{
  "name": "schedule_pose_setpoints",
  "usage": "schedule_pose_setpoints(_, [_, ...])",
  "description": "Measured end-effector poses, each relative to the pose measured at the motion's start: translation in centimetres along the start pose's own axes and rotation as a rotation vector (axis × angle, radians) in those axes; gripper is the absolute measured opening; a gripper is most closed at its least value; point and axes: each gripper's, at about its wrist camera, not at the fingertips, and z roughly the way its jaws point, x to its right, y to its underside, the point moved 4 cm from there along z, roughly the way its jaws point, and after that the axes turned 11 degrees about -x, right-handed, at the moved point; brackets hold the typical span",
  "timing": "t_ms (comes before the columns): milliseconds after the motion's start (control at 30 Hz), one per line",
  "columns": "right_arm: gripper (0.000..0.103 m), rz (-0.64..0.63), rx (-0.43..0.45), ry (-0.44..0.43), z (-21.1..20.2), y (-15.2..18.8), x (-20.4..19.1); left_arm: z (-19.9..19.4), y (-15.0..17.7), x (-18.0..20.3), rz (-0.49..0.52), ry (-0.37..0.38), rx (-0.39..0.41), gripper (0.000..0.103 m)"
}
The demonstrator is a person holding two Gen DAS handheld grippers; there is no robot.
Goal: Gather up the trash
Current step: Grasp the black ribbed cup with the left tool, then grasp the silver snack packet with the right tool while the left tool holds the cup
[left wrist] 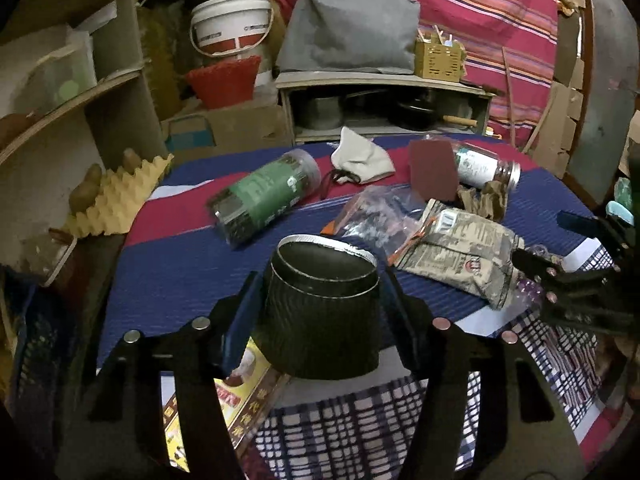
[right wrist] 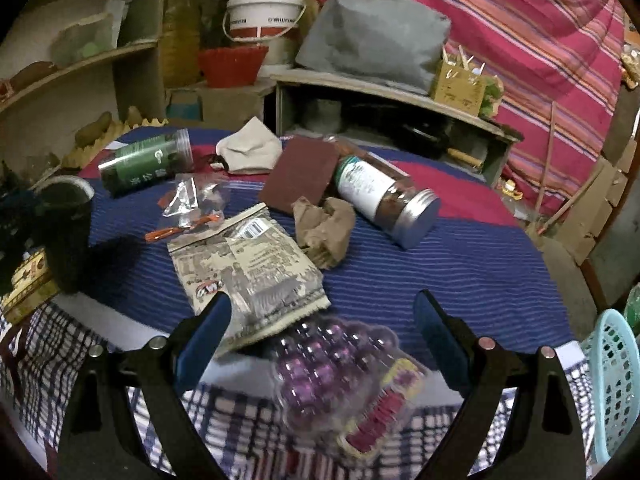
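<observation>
My left gripper is shut on a black ribbed cup with a silver rim, held upright above the cloth-covered table. It also shows in the right wrist view. My right gripper is open over a blurred pack of purple balls, not touching it. Trash lies on the table: a printed foil packet, a clear plastic bag, crumpled brown paper, a green jar, a white-labelled jar, a maroon sheet and a beige mask.
A light blue basket stands at the right edge. A yellow printed box lies below the cup. Shelves, a white bucket, a red basket and a low cabinet with a grey pillow stand behind.
</observation>
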Motion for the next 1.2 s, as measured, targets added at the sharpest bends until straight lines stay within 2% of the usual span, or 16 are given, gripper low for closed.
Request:
schedule_pose_setpoints(167, [0.089, -0.004, -0.078, -0.057, 2.5, -0.6, -0.8, 0.5, 0.1, -0.7, -0.027, -0.017, -0.010, 0.059])
schedule_pose_setpoints(200, [0.082, -0.006, -0.088, -0.072, 2.8, -0.6, -0.9, 0.4, 0.0, -0.8, -0.031, -0.024, -0.007, 0.059])
schedule_pose_setpoints(233, [0.070, -0.010, -0.101, -0.093, 3.0, -0.5, -1.0, 0.4, 0.0, -0.7, -0.032, -0.027, -0.005, 0.059])
schedule_pose_setpoints(300, [0.061, -0.014, -0.111, -0.108, 3.3, -0.3, -1.1, 0.3, -0.1, -0.6, -0.034, -0.037, -0.002, 0.059])
schedule_pose_setpoints(433, [0.030, -0.017, -0.096, -0.142, 2.6, -0.2, -0.7, 0.2, 0.0, -0.4, -0.044, -0.048, -0.006, 0.059])
schedule_pose_setpoints(533, [0.022, 0.011, -0.061, -0.160, 1.0, -0.2, 0.5, -0.3, -0.1, 0.0, -0.049, -0.053, -0.003, 0.059])
schedule_pose_setpoints(733, [0.020, 0.047, 0.003, -0.182, -3.5, 0.9, 4.0, -2.3, -0.8, 2.3, -0.036, -0.040, 0.029, 0.059])
schedule_pose_setpoints(867, [0.017, 0.073, 0.023, -0.155, -5.7, 2.5, 7.7, -3.4, -1.2, 4.7, -0.014, -0.025, 0.048, 0.059])
schedule_pose_setpoints(967, [0.011, 0.109, 0.034, -0.142, -6.9, 3.8, 10.6, -3.8, -1.3, 6.6, -0.007, -0.004, 0.051, 0.059])
schedule_pose_setpoints(1100, [0.011, 0.160, 0.031, -0.157, -7.7, 5.2, 13.6, -4.1, -1.4, 9.4, 0.013, 0.016, 0.055, 0.059])
schedule_pose_setpoints(1200, [0.011, 0.164, 0.008, -0.144, -7.4, 5.9, 14.3, -4.3, -1.1, 10.6, 0.017, 0.028, 0.056, 0.059])
